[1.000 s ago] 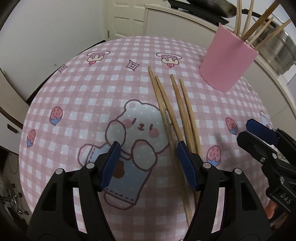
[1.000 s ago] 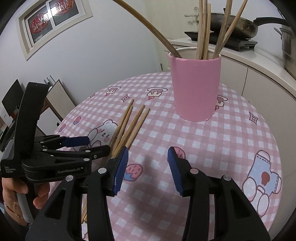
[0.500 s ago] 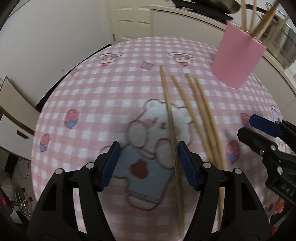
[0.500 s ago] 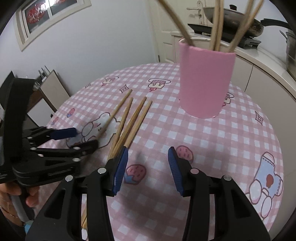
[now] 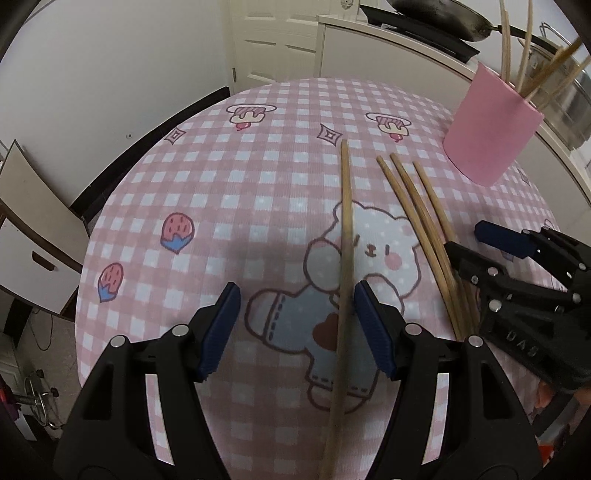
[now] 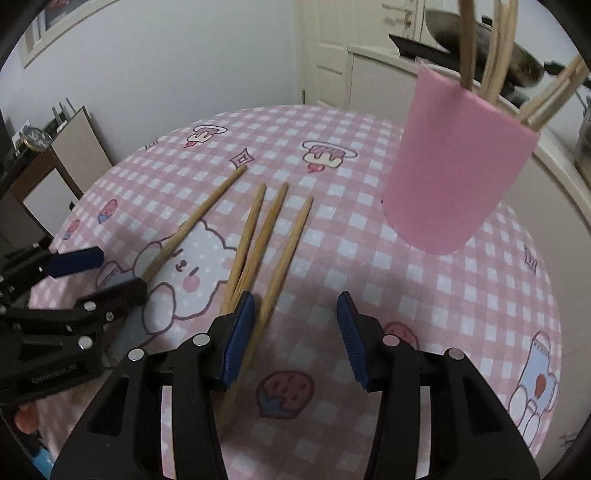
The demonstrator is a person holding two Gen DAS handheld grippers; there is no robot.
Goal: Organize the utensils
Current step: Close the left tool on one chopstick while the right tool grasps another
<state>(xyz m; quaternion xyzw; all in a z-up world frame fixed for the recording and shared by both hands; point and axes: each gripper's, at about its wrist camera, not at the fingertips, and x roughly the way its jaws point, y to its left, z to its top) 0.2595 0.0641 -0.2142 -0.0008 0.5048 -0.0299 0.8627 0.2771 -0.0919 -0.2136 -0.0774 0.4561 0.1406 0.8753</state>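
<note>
Four wooden chopsticks lie on the pink checked tablecloth (image 5: 258,177). One chopstick (image 5: 346,236) lies apart on the left, and it runs between the fingers of my open left gripper (image 5: 297,325), close to the right pad. The other three chopsticks (image 6: 266,236) lie bunched together. My open right gripper (image 6: 295,332) hangs over their near ends, with the rightmost one just inside its left pad. A pink cup (image 6: 454,173) holding several more chopsticks stands at the back right. Each view shows the other gripper: the right gripper (image 5: 476,247) and the left gripper (image 6: 103,277).
The round table's edge curves close on the left and the right. Behind the table are a white counter (image 5: 388,48) with a dark pan (image 5: 436,18), a steel pot (image 5: 569,92) and a white door (image 5: 280,37). A low cabinet (image 5: 33,251) stands at the left.
The leftmost chopstick has swung away from the other three and now lies between my left gripper's fingers. My right gripper has come lower and nearer to the bunch of three.
</note>
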